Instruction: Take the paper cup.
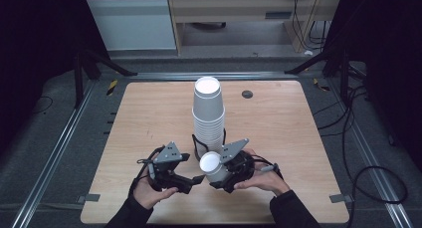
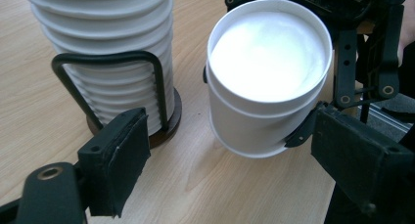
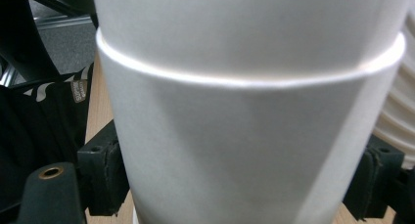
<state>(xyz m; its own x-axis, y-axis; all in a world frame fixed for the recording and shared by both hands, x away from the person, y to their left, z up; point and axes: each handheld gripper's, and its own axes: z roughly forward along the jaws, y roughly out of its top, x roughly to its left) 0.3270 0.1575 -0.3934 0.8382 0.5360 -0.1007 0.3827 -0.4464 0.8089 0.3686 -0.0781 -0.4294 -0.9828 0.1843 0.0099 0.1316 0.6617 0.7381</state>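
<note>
Single paper cup point(image 1: 211, 166) clamped across its wall in the right tool point(image 1: 226, 175), mouth tilted toward the left tool point(image 1: 195, 180), clear of the counter point(image 1: 149, 118). Left tool spread wide, holding nothing, pads point(image 2: 120, 163) just beside the cup, not pressing. Cup stack point(image 1: 209, 113) upright in its wire holder point(image 2: 105, 70) just beyond both tools. Judged progress: one cup separated; placement outstanding, stack largely undiminished.

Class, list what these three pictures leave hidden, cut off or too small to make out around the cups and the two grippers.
- Held cup: base cut off by the right gripper view's bottom edge.
- Cup stack: top cut off in the left gripper view.
- Holder base: hidden behind the right gripper in the high view.
- Dark disc: too small to identify.
</note>
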